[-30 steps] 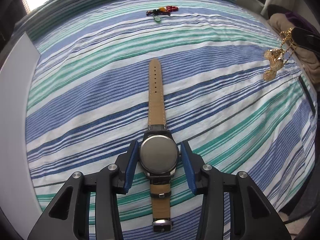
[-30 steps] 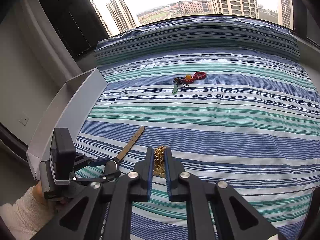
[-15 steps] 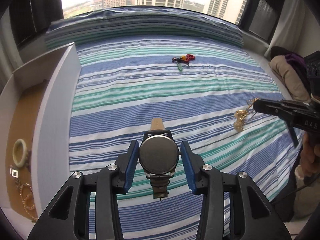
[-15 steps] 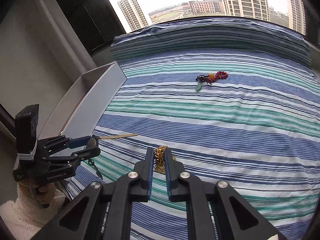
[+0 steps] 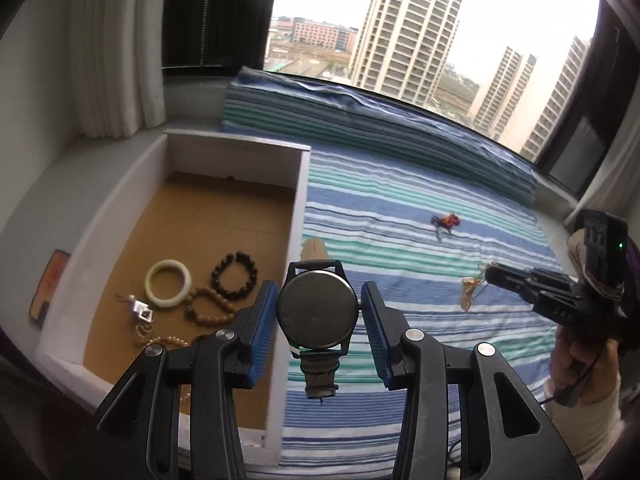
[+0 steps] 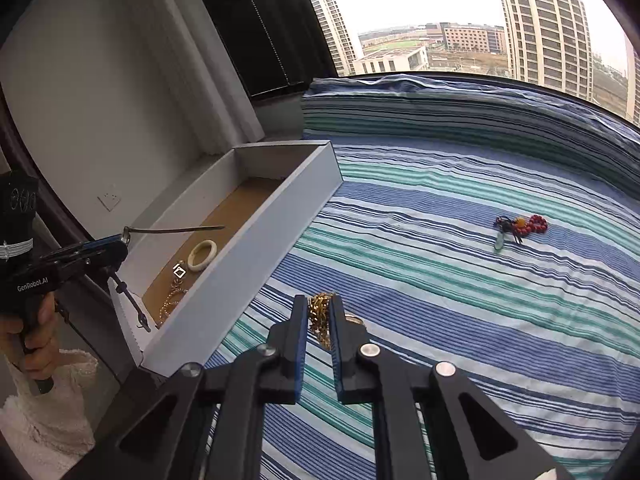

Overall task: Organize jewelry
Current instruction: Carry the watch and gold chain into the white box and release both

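Note:
My left gripper (image 5: 319,298) is shut on the round case of a tan-strapped watch (image 5: 318,314), lifted off the bed at the right wall of the white box (image 5: 298,216). The right wrist view shows that gripper (image 6: 120,245) at the left with the watch strap (image 6: 180,231) reaching over the box (image 6: 248,264). My right gripper (image 6: 319,312) is shut on a gold chain (image 6: 320,322) above the striped bedspread (image 6: 440,300). From the left wrist, the chain (image 5: 470,294) dangles from its tip. A red bead string with a green pendant (image 6: 520,226) lies further back on the bed.
The box's brown floor holds a white bangle (image 5: 168,284), a dark bead bracelet (image 5: 234,276), a brown bead string (image 5: 210,308) and a pendant chain (image 5: 142,314). White curtains (image 5: 116,48) and a grey sill flank the box. A window runs behind the bed.
The left gripper has lifted the watch off the bed and swung left to the box. The right gripper has carried the gold chain up and left, nearer the box.

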### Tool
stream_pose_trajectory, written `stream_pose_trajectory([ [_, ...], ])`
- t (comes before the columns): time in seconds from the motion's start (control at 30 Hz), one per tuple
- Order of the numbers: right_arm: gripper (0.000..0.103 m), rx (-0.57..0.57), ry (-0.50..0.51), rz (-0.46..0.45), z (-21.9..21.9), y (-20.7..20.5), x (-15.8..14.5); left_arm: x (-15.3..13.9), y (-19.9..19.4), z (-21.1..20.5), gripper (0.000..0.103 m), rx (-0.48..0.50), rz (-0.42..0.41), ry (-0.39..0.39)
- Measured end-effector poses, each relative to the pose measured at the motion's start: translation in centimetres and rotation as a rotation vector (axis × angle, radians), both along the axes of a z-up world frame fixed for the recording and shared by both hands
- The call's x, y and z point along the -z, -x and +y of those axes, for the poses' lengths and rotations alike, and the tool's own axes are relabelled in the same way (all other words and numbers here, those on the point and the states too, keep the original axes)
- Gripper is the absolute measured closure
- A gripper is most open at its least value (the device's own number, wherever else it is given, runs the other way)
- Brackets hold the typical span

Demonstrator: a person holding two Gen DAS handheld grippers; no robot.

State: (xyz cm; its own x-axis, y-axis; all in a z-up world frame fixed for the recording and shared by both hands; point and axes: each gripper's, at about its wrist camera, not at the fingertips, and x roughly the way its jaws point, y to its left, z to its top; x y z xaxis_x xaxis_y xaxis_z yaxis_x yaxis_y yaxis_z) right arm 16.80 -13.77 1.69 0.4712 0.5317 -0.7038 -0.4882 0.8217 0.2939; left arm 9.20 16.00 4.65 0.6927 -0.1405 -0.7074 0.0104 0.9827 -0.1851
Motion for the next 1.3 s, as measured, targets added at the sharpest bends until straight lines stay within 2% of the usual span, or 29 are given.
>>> stream_pose_trajectory([
  [0.2,0.093,-0.143,-0.011,-0.063,8.9,-1.1,-3.0,0.3,-0.5,7.8,0.060,-0.183,0.021,-0.033],
  [0.3,0.093,-0.203,0.001,-0.074,13.6,-2.1,-3.7,1.5,-2.6,10.5,0.060,-0.224,0.054,-0.053],
  [0.4,0.093,-0.234,0.010,-0.064,18.0,-4.2,-3.7,2.9,-5.7,12.0,0.060,-0.222,0.087,-0.062],
  [0.53,0.093,-0.226,0.048,-0.040,22.5,-8.1,-2.1,4.8,-10.2,13.0,0.060,-0.218,0.119,-0.075],
  [0.7,0.093,-0.207,0.154,0.001,26.8,-12.5,1.6,6.6,-15.3,14.2,0.060,-0.218,0.129,-0.039],
  [0.83,0.092,-0.165,0.249,-0.010,28.6,-14.7,4.1,8.2,-18.4,14.1,0.060,-0.213,0.141,-0.036],
  [0.93,0.092,-0.135,0.276,0.005,28.8,-16.2,5.6,9.4,-20.1,13.7,0.060,-0.216,0.154,-0.046],
  [1.13,0.090,-0.093,0.284,0.023,28.5,-18.2,7.7,11.6,-22.2,13.1,0.060,-0.229,0.169,-0.052],
  [1.2,0.089,-0.074,0.266,0.024,28.2,-18.8,8.0,12.0,-22.7,13.3,0.059,-0.241,0.182,-0.031],
  [1.23,0.089,-0.062,0.258,0.024,27.9,-18.9,8.0,12.1,-22.9,13.5,0.053,-0.254,0.187,-0.021],
  [1.27,0.082,-0.053,0.244,0.025,27.6,-19.1,7.9,11.9,-22.9,13.6,0.045,-0.268,0.182,-0.014],
  [1.3,0.067,-0.044,0.232,0.026,27.2,-19.0,7.6,11.5,-22.7,13.7,0.031,-0.277,0.164,-0.011],
])
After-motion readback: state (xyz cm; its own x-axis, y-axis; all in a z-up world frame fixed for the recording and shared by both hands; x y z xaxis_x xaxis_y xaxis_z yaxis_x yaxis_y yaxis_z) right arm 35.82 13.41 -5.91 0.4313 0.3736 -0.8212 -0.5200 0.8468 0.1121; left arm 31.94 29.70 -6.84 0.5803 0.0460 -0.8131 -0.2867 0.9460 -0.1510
